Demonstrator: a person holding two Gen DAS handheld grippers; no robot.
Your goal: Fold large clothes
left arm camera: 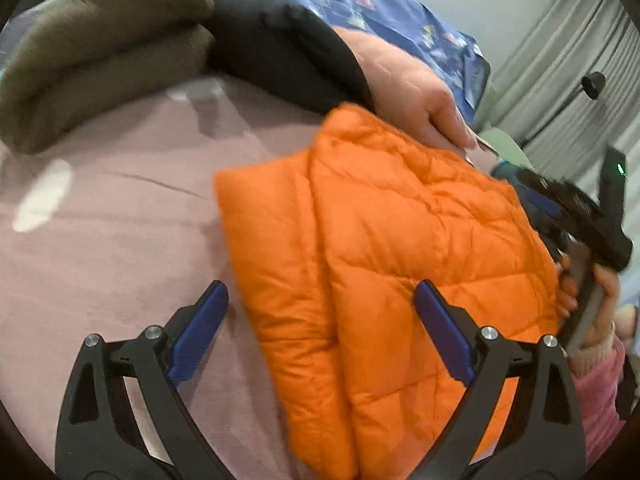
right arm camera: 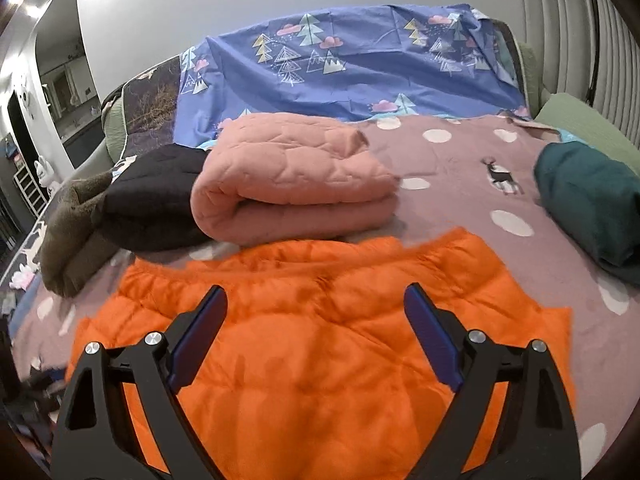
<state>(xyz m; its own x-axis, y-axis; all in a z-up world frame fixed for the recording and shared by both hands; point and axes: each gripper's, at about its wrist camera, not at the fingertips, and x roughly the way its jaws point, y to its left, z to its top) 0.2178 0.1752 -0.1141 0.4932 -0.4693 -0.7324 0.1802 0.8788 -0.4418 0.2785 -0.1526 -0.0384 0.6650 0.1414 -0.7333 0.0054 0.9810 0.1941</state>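
The orange puffer jacket (right arm camera: 320, 344) lies folded on the mauve spotted bedspread (right arm camera: 460, 152), near the bed's front edge. Both the left gripper (left arm camera: 320, 300) and the right gripper (right arm camera: 316, 304) hang over it with jaws spread wide, gripping nothing. Behind the jacket, toward the blue tree-print sheet (right arm camera: 340, 80), sit a folded pink quilt (right arm camera: 292, 184), a black bundle (right arm camera: 156, 200) and a brown one (right arm camera: 68, 236); a teal bundle (right arm camera: 592, 204) sits by the right edge.
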